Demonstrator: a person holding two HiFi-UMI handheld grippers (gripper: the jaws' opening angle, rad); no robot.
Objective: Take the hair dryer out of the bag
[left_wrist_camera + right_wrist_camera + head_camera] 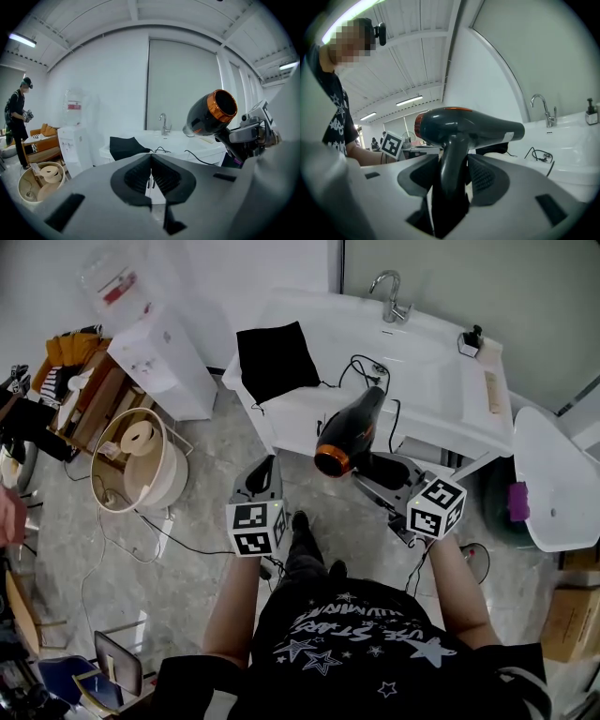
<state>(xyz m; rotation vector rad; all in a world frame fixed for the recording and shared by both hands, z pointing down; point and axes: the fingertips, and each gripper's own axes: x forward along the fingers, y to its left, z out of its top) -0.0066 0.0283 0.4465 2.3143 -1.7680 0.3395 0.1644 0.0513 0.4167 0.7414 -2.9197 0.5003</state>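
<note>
The black hair dryer [352, 432] with an orange ring hangs in the air in front of the white counter [431, 381], its orange end toward me. My right gripper [382, 468] is shut on its handle; in the right gripper view the handle [451, 164] stands upright between the pads under the barrel [478, 127]. The black bag [275, 359] lies flat on the counter's left end, with the dryer's cord [372, 368] beside it. My left gripper [263, 474] hovers left of the dryer, shut with nothing in it. From the left gripper view [150, 158], the dryer [211, 114] is up to the right and the bag [126, 146] straight ahead.
A faucet [389, 296] and a sink sit at the counter's back. A water dispenser [159, 357] and a round basket [141, 463] with paper rolls stand left. A white rounded piece of furniture [553, 479] is at right. Cables trail on the floor. A person [18, 123] stands far left.
</note>
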